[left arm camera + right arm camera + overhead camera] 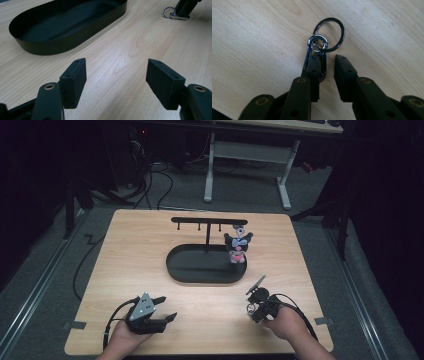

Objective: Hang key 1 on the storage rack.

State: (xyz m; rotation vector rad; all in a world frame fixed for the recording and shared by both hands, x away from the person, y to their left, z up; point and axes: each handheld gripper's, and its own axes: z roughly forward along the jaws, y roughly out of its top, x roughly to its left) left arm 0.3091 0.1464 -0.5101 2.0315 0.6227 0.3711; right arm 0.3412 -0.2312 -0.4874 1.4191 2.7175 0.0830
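A silver snap clasp (pixel 315 53) with a dark key ring (pixel 329 35) lies flat on the wooden table. My right gripper (pixel 327 60) points down at it with its jaws a little apart. The clasp lies along and partly under the left jaw, and the gap between the pads is empty. In the high view the right gripper (pixel 252 306) is at the front right, with the ring (pixel 248 308) at its tip. My left gripper (pixel 167 307) rests at the front left, open wide (pixel 116 72) over bare wood. The clasp (pixel 175 14) also lies far off at the top right of the left gripper view.
A black oval tray (pixel 172 267) sits mid-table, with a T-shaped hanger bar (pixel 207 220) rising from it. A black-and-pink plush charm (pixel 237 247) hangs at the bar's right end. The tray's wall (pixel 62 42) stands ahead of the left gripper. Table edges are close behind both hands.
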